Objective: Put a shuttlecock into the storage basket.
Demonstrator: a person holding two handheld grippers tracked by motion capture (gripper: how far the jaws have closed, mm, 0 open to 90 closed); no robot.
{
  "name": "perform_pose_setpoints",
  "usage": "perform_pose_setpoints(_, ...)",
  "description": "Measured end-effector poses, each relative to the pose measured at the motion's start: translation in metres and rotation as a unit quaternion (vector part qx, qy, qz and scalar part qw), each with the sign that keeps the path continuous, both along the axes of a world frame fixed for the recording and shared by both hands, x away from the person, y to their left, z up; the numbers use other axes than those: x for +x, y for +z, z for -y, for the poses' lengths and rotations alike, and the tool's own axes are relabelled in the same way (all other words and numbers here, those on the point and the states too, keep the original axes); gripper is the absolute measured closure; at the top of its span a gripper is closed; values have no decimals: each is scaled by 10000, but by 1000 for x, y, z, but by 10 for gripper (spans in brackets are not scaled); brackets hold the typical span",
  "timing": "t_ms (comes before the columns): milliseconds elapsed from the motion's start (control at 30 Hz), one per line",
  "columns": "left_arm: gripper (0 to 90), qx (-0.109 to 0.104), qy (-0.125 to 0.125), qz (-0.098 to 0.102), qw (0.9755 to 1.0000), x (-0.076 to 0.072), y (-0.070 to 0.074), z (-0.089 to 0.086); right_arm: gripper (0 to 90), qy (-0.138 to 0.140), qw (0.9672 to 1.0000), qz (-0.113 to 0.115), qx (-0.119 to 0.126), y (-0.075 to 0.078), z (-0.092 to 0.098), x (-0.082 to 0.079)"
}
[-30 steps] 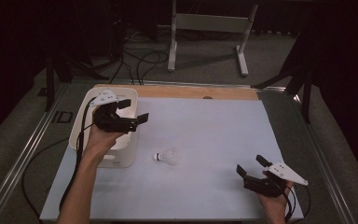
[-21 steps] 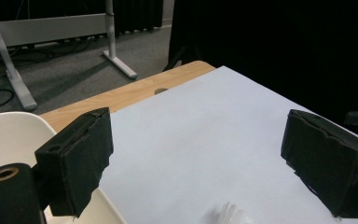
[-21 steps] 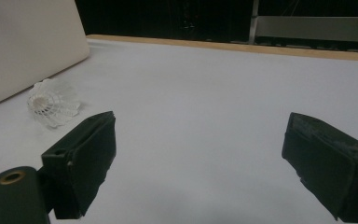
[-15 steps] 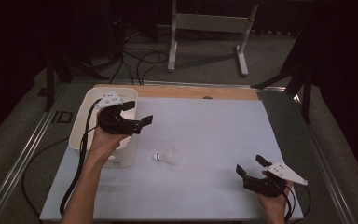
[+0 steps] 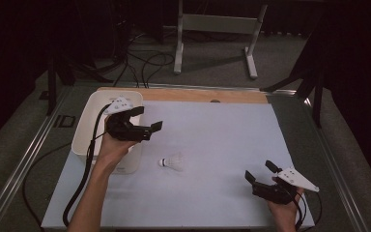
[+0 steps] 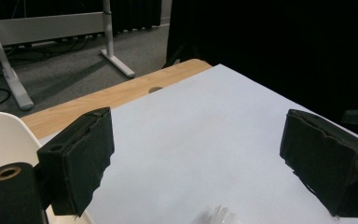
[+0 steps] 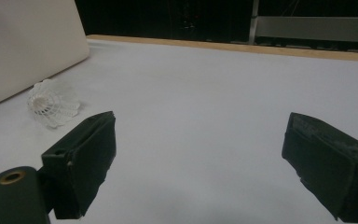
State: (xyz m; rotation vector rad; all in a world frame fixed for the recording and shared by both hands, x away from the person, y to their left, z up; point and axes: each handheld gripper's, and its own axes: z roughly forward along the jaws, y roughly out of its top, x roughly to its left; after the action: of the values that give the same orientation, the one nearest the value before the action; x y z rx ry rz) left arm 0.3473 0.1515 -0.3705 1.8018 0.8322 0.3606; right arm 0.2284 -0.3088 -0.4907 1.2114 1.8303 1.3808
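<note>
The left gripper (image 5: 146, 119) has its fingers (image 6: 77, 165) spread wide with nothing between them; they hang above the tabletop (image 5: 222, 130), pointing toward three o'clock, just past the right wall of the white bin (image 5: 84, 128). In the left gripper view the pads frame bare pale sheet, with the feather edge of the shuttlecock (image 6: 216, 216) peeking in at six o'clock.

The right gripper (image 5: 260, 171) is likewise wide open and empty, its fingers (image 7: 81, 161) aimed toward ten o'clock, low over the near right corner of the tabletop. Through its own view the shuttlecock (image 7: 53, 103) lies at about ten o'clock from the left pad, well apart from it, with the bin's pale wall (image 7: 28, 42) just behind.

From above, the shuttlecock (image 5: 172, 162) lies on its side on the sheet, cork end toward nine o'clock, just beside the bin's near right corner. It sits at about five o'clock from the left gripper, near it but untouched, and at about ten o'clock from the right gripper.

A wooden strip (image 5: 198, 95) edges the far side of the tabletop, and a grey metal stand (image 5: 212, 29) rises on the floor beyond.
</note>
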Motion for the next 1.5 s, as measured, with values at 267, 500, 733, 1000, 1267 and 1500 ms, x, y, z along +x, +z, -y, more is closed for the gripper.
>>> perform_pose_setpoints(267,102,26,-17,14,10000,-2,-2,6,99,-8,10000,5,1,0,0,0)
perform_pose_setpoints(500,101,30,-35,33,10000,-5,-3,11,99,-7,10000,2,3,0,0,0)
perform_pose_setpoints(733,100,58,-112,35,9999,-7,-3,19,99,-16,10000,6,5,0,0,0)
perform_pose_setpoints(1000,100,109,-190,55,9997,-7,-3,27,99,-18,10000,6,6,0,0,0)
perform_pose_setpoints(1267,100,103,-253,63,9996,-7,-6,36,99,-20,10000,9,3,0,1,0)
perform_pose_setpoints(1500,101,76,-286,84,9995,-7,-8,44,99,-20,10000,10,7,0,1,0)
